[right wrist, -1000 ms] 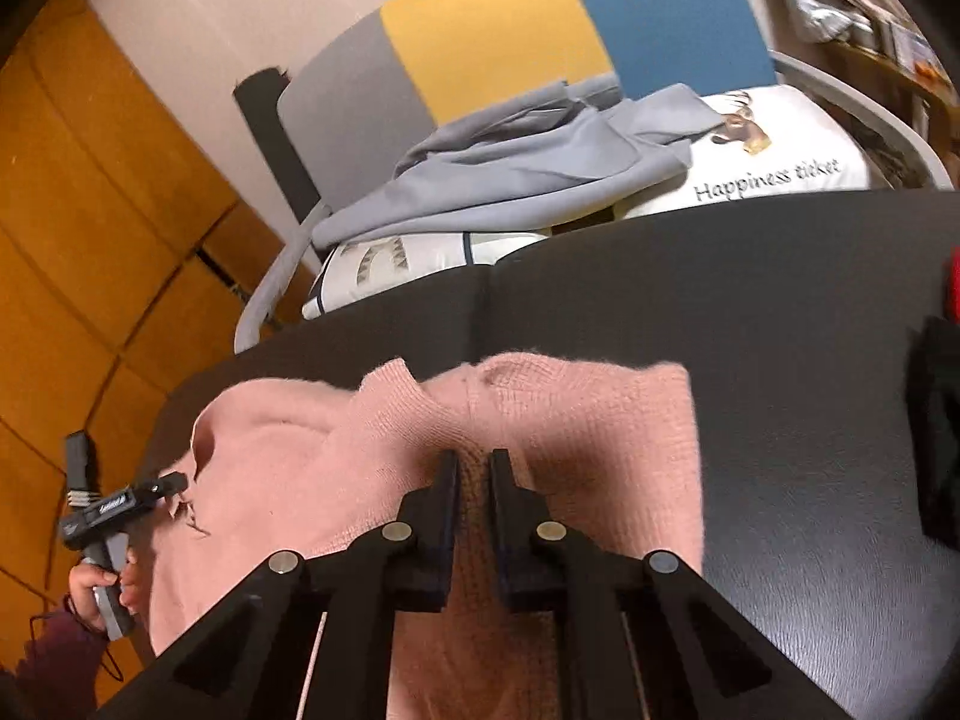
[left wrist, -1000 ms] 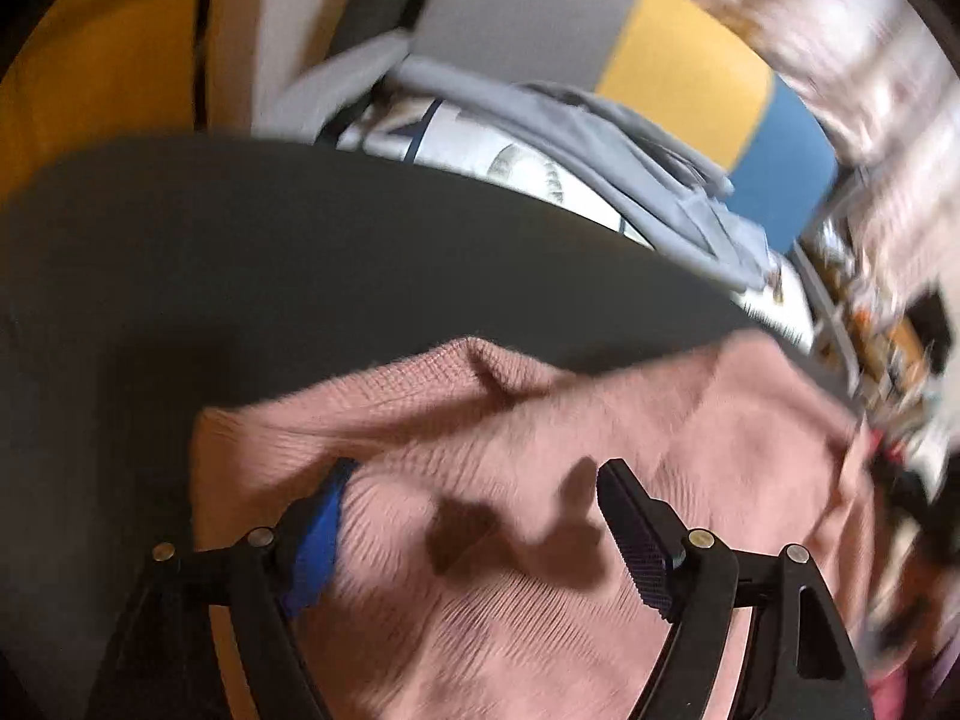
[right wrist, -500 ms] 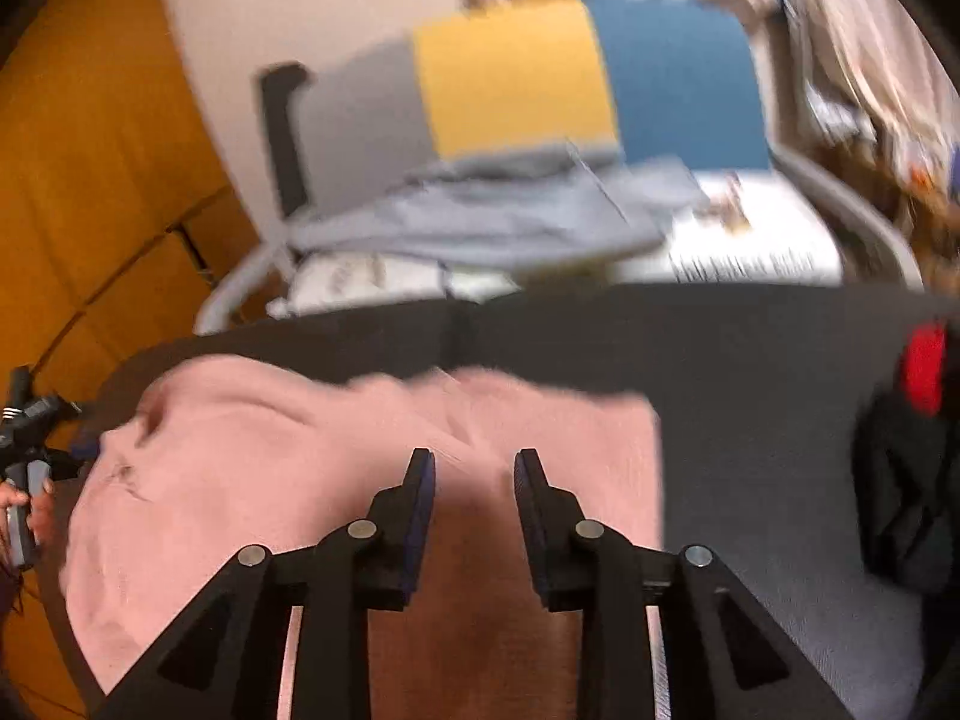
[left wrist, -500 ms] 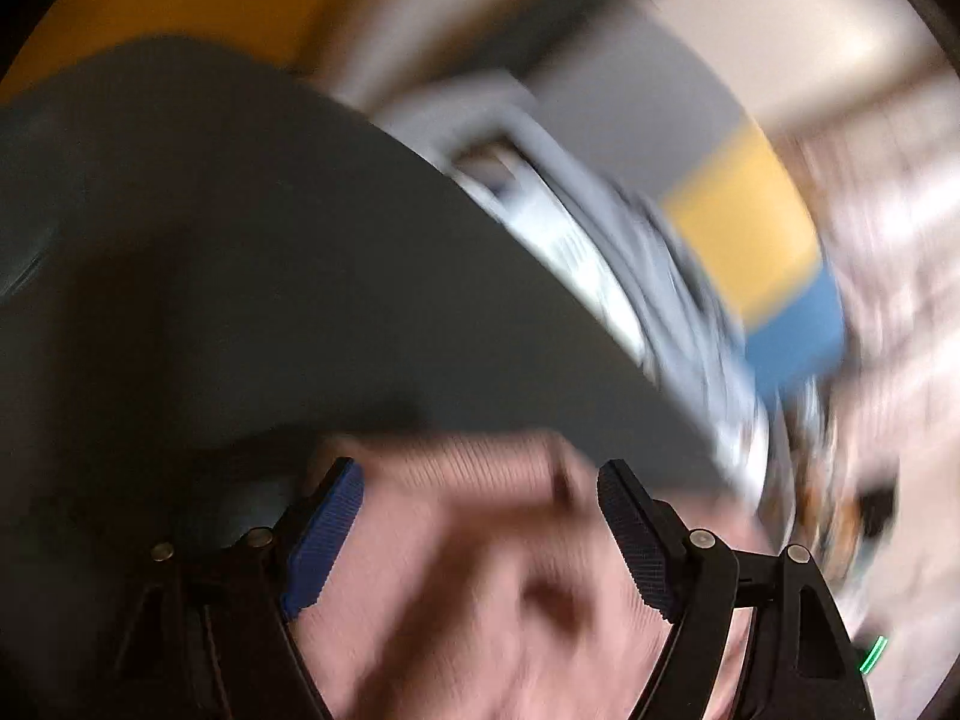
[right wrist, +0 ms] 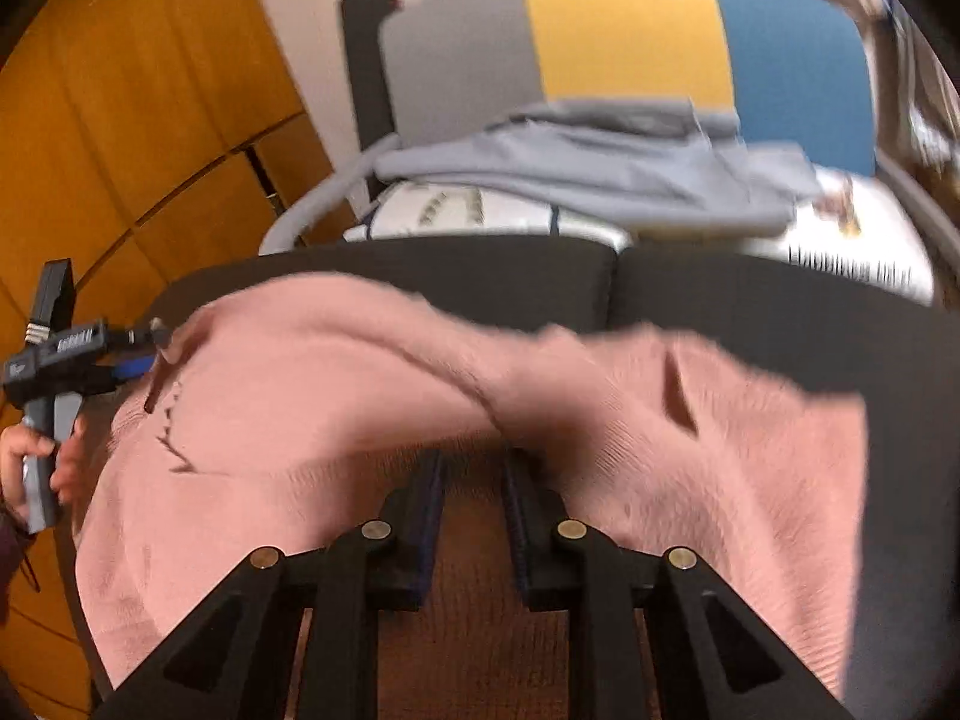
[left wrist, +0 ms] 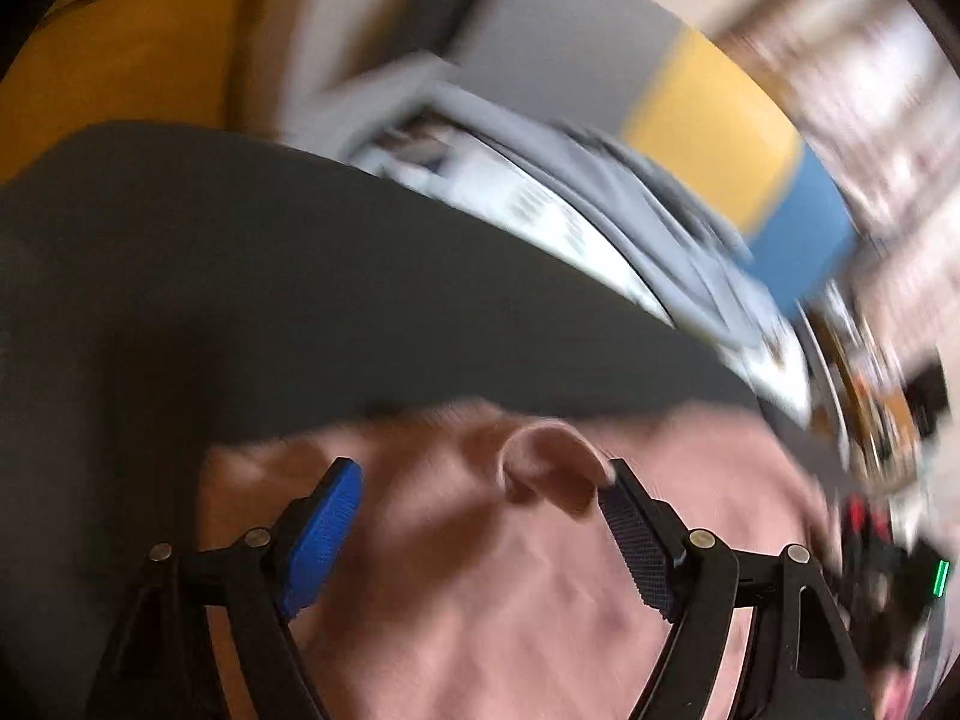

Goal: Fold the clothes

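1. Dark padded surface (right wrist: 750,312) fills the middle of both views, with a seam running front to back; behind it stands a chair with a grey, yellow and blue back (right wrist: 624,30), on which a grey garment (right wrist: 600,168) and white printed cushions (right wrist: 474,213) are piled.

2. On the dark surface a pink knit sweater (right wrist: 336,384) is spread, its long axis running side to side across the right wrist view — from the left edge of the pad to well past the seam.

3. The right gripper (right wrist: 474,468) is seen at the near edge of the sweater, about midway along it. Its jaws stand a narrow gap apart, and a raised ridge of knit bulges over and just beyond their tips. Whether cloth is actually pinched between them cannot be told, as the fold hides the tips.

4. The left gripper (left wrist: 480,480) is seen with its jaws wide apart, a blue pad on one finger and a dark one on the other. Nothing is held; the sweater lies beneath and ahead of it, with a small curled loop of knit just by the dark finger.

5. In the right wrist view the left gripper sits at the sweater's far left end, gripped by a hand (right wrist: 36,456) — so the left end is nearer the left tool, and the middle nearer the right.

6. The left wrist view is heavily blurred, so finer detail there cannot be made out.
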{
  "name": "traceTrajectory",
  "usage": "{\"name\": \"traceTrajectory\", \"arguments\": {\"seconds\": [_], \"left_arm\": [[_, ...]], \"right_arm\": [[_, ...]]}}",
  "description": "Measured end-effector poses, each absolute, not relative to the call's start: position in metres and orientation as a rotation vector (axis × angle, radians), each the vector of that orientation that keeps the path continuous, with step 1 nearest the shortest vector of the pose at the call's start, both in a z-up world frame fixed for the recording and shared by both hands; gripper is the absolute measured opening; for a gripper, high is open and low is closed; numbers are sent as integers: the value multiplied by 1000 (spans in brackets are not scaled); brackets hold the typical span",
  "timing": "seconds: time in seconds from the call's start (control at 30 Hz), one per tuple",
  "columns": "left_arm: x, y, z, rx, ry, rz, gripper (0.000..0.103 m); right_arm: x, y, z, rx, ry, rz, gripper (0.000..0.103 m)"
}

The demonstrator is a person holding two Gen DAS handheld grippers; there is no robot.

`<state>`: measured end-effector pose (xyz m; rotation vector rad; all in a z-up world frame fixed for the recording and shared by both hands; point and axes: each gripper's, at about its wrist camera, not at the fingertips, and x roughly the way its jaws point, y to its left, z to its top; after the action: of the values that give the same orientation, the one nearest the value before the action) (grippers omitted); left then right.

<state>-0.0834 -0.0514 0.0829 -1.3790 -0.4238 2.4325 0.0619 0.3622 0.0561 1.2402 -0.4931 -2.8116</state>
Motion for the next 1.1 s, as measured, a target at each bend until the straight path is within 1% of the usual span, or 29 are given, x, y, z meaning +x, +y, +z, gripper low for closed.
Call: {"name": "traceTrajectory", "arguments": {"seconds": [0.07, 0.1, 0.17, 0.2, 0.23, 0.3, 0.37, 0.53, 0.6, 0.63, 0.67, 0.73, 0.83, 1.0, 1.03, 1.1], "left_arm": [[-95, -77, 75, -1440, -570, 2479, 81], [-97, -88, 72, -1448, -641, 2447, 81], [-89, -109, 66, -1417, -766, 2367, 81], [-81, -118, 65, -1397, -785, 2353, 81], [-73, -123, 67, -1384, -767, 2360, 81], [-58, -132, 70, -1361, -727, 2378, 82], [-41, -131, 71, -1344, -637, 2386, 85], [9, -116, 75, -1286, -381, 2390, 87], [28, -120, 78, -1237, -338, 2413, 90], [35, -121, 78, -1227, -338, 2418, 94], [38, -120, 79, -1221, -334, 2414, 95], [40, -114, 79, -1227, -288, 2421, 95], [44, -95, 83, -1179, -162, 2438, 95], [51, -64, 87, -1107, 48, 2463, 95], [52, -60, 85, -1114, 89, 2452, 93], [50, -48, 75, -1148, 176, 2408, 72]], "right_arm": [[74, 371, 53, 1190, -610, -2798, 20], [79, 373, 55, 1175, -631, -2801, 20], [94, 377, 62, 1129, -644, -2830, 23], [102, 377, 67, 1105, -632, -2850, 24], [112, 377, 72, 1092, -615, -2873, 24], [132, 379, 79, 1075, -593, -2918, 24], [153, 382, 86, 1068, -614, -2956, 24], [206, 398, 92, 1103, -652, -3079, 26], [226, 405, 90, 1120, -699, -3110, 26], [236, 408, 87, 1130, -736, -3110, 26], [242, 411, 84, 1143, -759, -3105, 26], [250, 415, 79, 1165, -775, -3109, 26], [257, 418, 76, 1168, -789, -3118, 26], [257, 426, 73, 1142, -864, -3105, 26], [256, 428, 72, 1144, -869, -3091, 26], [250, 429, 69, 1162, -838, -3066, 26]]}}
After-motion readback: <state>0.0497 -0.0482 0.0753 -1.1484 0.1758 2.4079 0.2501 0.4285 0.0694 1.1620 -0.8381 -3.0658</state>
